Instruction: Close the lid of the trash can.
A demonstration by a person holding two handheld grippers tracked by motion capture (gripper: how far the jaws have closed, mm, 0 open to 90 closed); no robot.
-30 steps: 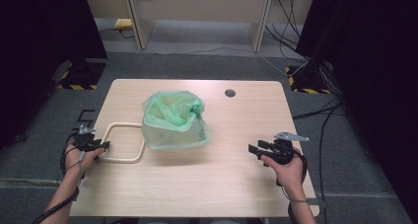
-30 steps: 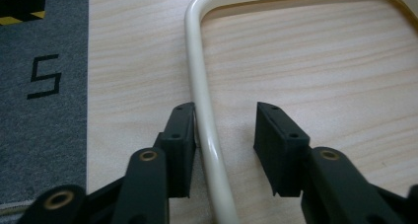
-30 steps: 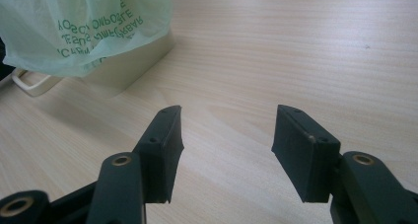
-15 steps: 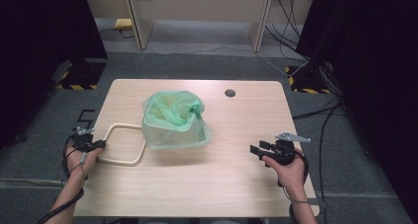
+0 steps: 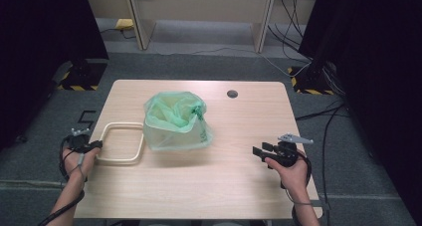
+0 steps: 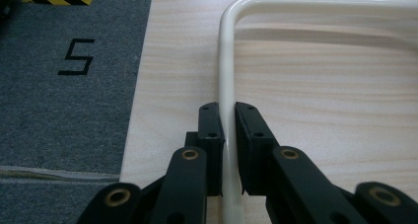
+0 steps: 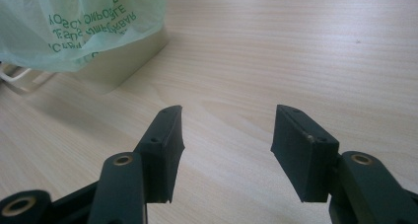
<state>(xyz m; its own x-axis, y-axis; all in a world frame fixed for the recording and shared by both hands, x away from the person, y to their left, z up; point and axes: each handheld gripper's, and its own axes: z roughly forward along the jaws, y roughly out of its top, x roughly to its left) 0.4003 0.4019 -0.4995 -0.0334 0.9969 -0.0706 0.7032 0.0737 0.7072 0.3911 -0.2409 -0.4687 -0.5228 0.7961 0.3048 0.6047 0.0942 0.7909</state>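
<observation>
While the left hand-held gripper (image 6: 226, 150) is clamped on the cream tube frame (image 5: 119, 143), that frame lies flat on the table (image 5: 249, 196), running under the green plastic bag (image 5: 175, 121). The smooth, round tube looks stiff and probably slippery, so a grip on a straight side seems safest. The bag is thin, crinkly and likely light. Right of the bag, the right hand-held gripper (image 7: 226, 150) hovers, jaws apart.
</observation>
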